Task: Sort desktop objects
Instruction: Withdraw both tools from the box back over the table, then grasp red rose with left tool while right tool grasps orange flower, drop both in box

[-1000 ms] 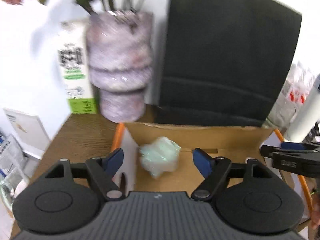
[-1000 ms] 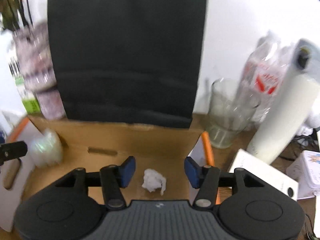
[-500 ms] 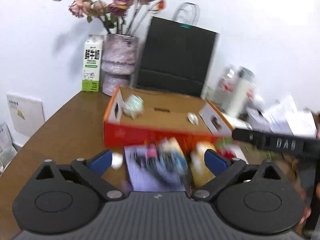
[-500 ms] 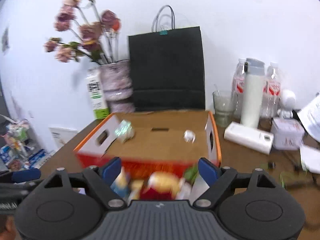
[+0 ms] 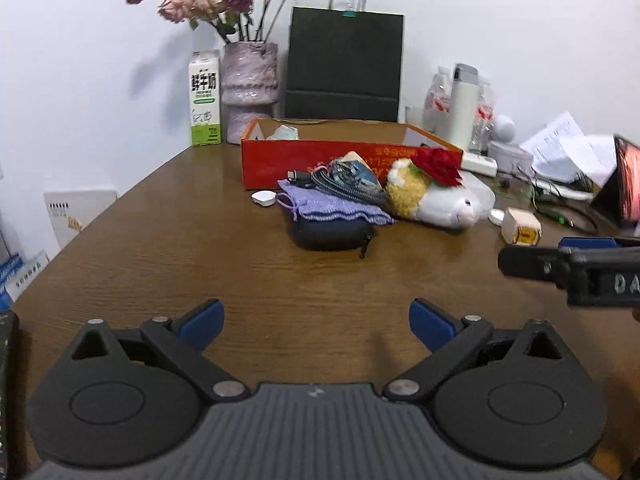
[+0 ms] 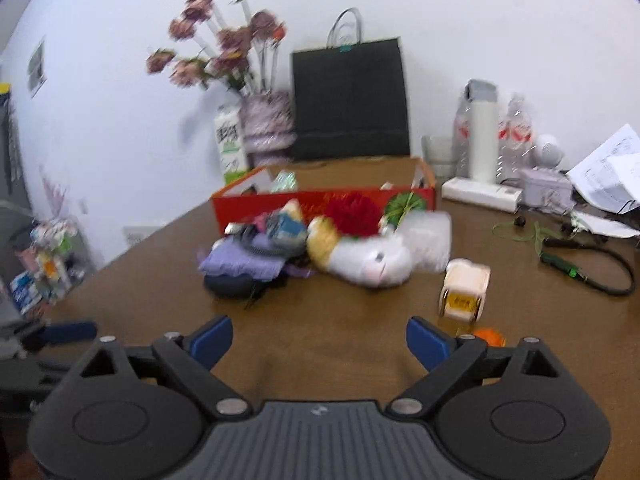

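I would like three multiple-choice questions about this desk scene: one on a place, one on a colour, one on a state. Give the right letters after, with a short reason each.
1. Where does the milk carton stand?
A. inside the box
B. beside the vase, at the wall
C. on the plush toy

2. What colour is the front wall of the cardboard box?
A. red
B. green
C. blue

3. What is between the pads of the left gripper?
A. a cable
B. the purple pouch
C. nothing

Answers:
1. B: the carton stands just left of the vase.
2. A: the box front is red.
3. C: only bare table shows between the wide pads; purple pouch lies far ahead.
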Available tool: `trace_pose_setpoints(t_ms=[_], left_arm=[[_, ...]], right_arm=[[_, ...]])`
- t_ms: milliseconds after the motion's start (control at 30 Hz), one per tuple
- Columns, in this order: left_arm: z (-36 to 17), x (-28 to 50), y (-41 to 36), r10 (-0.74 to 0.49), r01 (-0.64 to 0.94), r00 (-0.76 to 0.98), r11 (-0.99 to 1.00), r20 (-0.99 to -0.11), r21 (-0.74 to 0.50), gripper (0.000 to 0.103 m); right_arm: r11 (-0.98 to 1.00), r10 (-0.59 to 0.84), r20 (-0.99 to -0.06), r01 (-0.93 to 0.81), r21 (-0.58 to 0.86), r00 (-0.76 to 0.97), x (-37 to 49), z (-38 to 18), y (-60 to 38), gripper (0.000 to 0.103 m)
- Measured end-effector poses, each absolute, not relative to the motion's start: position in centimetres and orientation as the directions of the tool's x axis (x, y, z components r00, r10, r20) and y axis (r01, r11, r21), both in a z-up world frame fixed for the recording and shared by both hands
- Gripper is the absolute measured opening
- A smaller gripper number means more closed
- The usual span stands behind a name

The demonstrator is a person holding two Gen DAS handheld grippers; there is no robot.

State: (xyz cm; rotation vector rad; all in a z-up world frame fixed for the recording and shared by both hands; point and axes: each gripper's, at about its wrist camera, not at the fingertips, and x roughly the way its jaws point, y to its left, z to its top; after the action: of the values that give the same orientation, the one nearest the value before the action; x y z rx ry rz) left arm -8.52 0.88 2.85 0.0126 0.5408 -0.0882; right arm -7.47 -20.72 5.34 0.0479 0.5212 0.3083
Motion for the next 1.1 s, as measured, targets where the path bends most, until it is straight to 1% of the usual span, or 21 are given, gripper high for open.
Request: trace_pose_setpoints(t_ms=[100, 133, 200, 233, 300, 333, 367, 400, 433, 467, 500, 533, 567, 600, 667, 700, 767, 900, 967, 1033, 1100], left_arm=[[2.7, -8.4, 1.1, -0.079, 0.081, 0.848, 0.997, -0.524, -0.019, 0.102], [2.7, -8.3, 1.2, -0.084, 0.081, 0.845, 0.996, -0.528, -0.029, 0.102], [2.8, -8.4, 1.1, -0.085, 0.076, 0.846, 0.996, -0.527, -0.038, 0.102], [2.9, -8.4, 1.1, -0.088, 0.080, 0.848, 0.996, -0.522, -0.038, 0.102], [3.5, -8.7, 1.0, -0.086, 0.077, 0.858, 0.996, -0.506, -0.039, 0.102], [3.8, -8.9, 1.0, -0.091, 0.079, 0.865, 0.996, -0.493, -0.045, 0.103], [4.3, -9.2, 1.0, -0.103, 0.088, 0.875, 0.995, -0.473, -0.054, 0.103], [4.6, -9.3, 1.0, -0.111, 0.097, 0.880, 0.994, -0.461, -0.055, 0.103], [4.7, -9.2, 0.9, -0.114, 0.103, 0.883, 0.993, -0.456, -0.049, 0.103], [4.6, -9.0, 0.8, -0.113, 0.105, 0.884, 0.994, -0.454, -0.043, 0.103], [4.5, -8.8, 0.6, -0.111, 0.104, 0.881, 0.994, -0.459, -0.039, 0.103], [4.2, -8.5, 0.5, -0.110, 0.103, 0.874, 0.994, -0.474, -0.040, 0.103], [4.1, -8.2, 0.4, -0.114, 0.104, 0.866, 0.993, -0.487, -0.048, 0.103], [3.9, -7.9, 0.3, -0.118, 0.104, 0.861, 0.993, -0.494, -0.056, 0.103], [3.7, -7.3, 0.2, -0.121, 0.104, 0.857, 0.993, -0.501, -0.062, 0.103], [3.7, -6.8, 0.0, -0.119, 0.103, 0.856, 0.993, -0.503, -0.059, 0.103], [3.8, -5.7, -0.3, -0.110, 0.097, 0.860, 0.994, -0.499, -0.050, 0.103], [4.8, -2.7, -0.9, -0.099, 0.095, 0.883, 0.995, -0.460, -0.031, 0.102], [5.6, -0.7, -1.1, -0.100, 0.090, 0.885, 0.995, -0.455, -0.044, 0.095], [6.4, 1.6, -1.6, -0.158, 0.130, 0.878, 0.987, -0.452, -0.093, 0.092], [6.9, 3.4, -2.5, -0.224, 0.190, 0.866, 0.974, -0.448, -0.120, 0.092]], right_arm=[[0.956, 0.292, -0.478, -0.267, 0.121, 0.829, -8.5, 4.9, -20.9, 0.094], [0.958, 0.286, -0.476, -0.255, 0.129, 0.832, -8.7, 4.8, -21.0, 0.096], [0.957, 0.290, -0.501, -0.254, 0.140, 0.816, -8.6, 4.6, -21.0, 0.097], [0.958, 0.286, -0.514, -0.255, 0.132, 0.809, -8.5, 4.5, -20.8, 0.096], [0.962, 0.270, -0.502, -0.254, 0.102, 0.822, -8.8, 5.2, -20.6, 0.091], [0.963, 0.268, -0.461, -0.253, 0.096, 0.846, -9.5, 6.1, -20.8, 0.093], [0.961, 0.275, -0.391, -0.260, 0.090, 0.879, -10.5, 7.3, -21.2, 0.103], [0.960, 0.278, -0.329, -0.267, 0.078, 0.902, -11.3, 8.0, -21.5, 0.103], [0.963, 0.269, -0.296, -0.263, 0.059, 0.917, -11.6, 8.3, -21.9, 0.103], [0.966, 0.256, -0.319, -0.255, 0.046, 0.913, -11.4, 8.1, -22.1, 0.103], [0.972, 0.225, -0.381, -0.233, 0.026, 0.897, -10.7, 7.6, -22.2, 0.103], [0.977, 0.203, -0.415, -0.214, 0.020, 0.887, -10.3, 7.1, -22.3, 0.099], [0.978, 0.199, -0.409, -0.204, 0.032, 0.890, -10.4, 6.5, -22.7, 0.096], [0.977, 0.213, -0.381, -0.202, 0.071, 0.900, -10.6, 6.0, -23.3, 0.096], [0.970, 0.238, -0.371, -0.204, 0.130, 0.898, -10.6, 5.7, -24.1, 0.094], [0.968, 0.248, -0.385, -0.209, 0.141, 0.889, -10.2, 5.5, -24.4, 0.089], [0.974, 0.225, -0.421, -0.198, 0.108, 0.879, -9.3, 5.0, -24.7, 0.066], [0.980, 0.195, -0.457, -0.186, 0.065, 0.868, -7.7, 4.3, -25.8, 0.059], [0.978, 0.207, -0.488, -0.193, 0.080, 0.848, -6.5, 4.1, -26.4, 0.059], [0.974, 0.227, -0.513, -0.194, 0.117, 0.828, -5.2, 3.7, -27.0, 0.059], [0.974, 0.225, -0.516, -0.199, 0.105, 0.827, -4.6, 3.5, -27.0, 0.059]])
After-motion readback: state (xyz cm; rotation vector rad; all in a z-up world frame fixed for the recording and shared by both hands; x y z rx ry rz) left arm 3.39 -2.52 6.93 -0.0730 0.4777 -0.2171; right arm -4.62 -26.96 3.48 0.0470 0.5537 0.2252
